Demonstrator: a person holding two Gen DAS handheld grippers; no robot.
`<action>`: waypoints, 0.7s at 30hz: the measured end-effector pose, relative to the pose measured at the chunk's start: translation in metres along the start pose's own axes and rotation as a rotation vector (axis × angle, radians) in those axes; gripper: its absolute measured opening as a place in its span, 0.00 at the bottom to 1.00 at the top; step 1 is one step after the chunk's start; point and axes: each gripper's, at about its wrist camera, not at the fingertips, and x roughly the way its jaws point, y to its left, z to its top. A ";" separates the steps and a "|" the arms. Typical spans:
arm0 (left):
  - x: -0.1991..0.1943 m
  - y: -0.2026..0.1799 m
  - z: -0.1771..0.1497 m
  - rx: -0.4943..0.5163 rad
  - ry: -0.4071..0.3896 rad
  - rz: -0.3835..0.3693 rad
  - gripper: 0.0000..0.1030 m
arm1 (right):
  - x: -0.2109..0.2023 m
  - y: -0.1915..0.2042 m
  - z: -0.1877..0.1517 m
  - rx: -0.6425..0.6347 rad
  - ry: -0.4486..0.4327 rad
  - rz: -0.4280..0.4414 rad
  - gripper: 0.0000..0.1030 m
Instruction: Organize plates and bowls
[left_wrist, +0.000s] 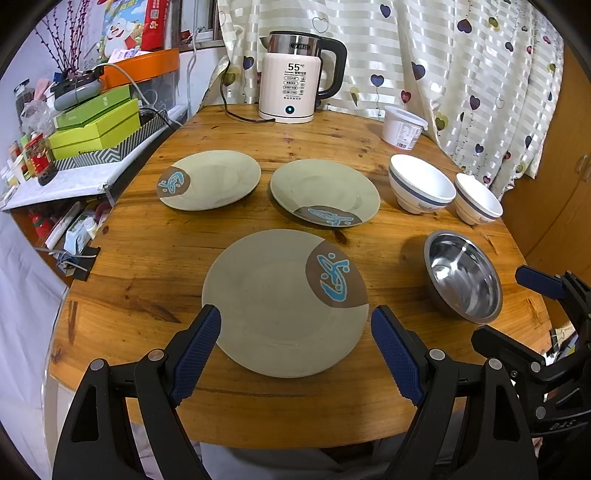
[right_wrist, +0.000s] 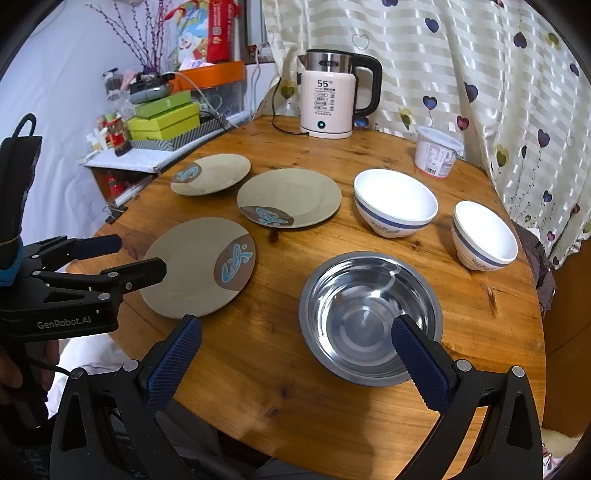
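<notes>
Three beige plates with a blue fish mark lie apart on the round wooden table (left_wrist: 147, 266): a near plate (left_wrist: 266, 295), a middle plate (left_wrist: 325, 188) and a far left plate (left_wrist: 214, 179). My left gripper (left_wrist: 295, 312) is open, and its fingers straddle the near plate's front edge. A steel bowl (right_wrist: 354, 314) stands at the front right. My right gripper (right_wrist: 295, 321) is open, with its right finger over the bowl's inside and its left finger over bare table. Behind the steel bowl stand a large white bowl (right_wrist: 395, 203) and a small white bowl (right_wrist: 484, 236), both blue-banded.
An electric kettle (left_wrist: 295, 77) with its cord and a white plastic tub (left_wrist: 402, 127) stand at the table's back. A cluttered side shelf with green boxes (left_wrist: 96, 125) borders the left edge. A curtain (left_wrist: 461, 74) hangs behind, and a wooden cabinet (left_wrist: 554, 206) is on the right.
</notes>
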 end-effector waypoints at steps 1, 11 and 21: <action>0.000 0.000 0.000 -0.001 0.000 0.001 0.81 | 0.000 0.000 0.000 0.000 0.001 0.000 1.00; 0.004 0.001 0.000 -0.001 0.002 0.001 0.81 | 0.004 0.001 0.002 -0.004 0.014 0.003 1.00; 0.004 0.001 0.000 -0.002 0.003 0.002 0.82 | 0.005 0.001 0.003 -0.004 0.017 0.002 1.00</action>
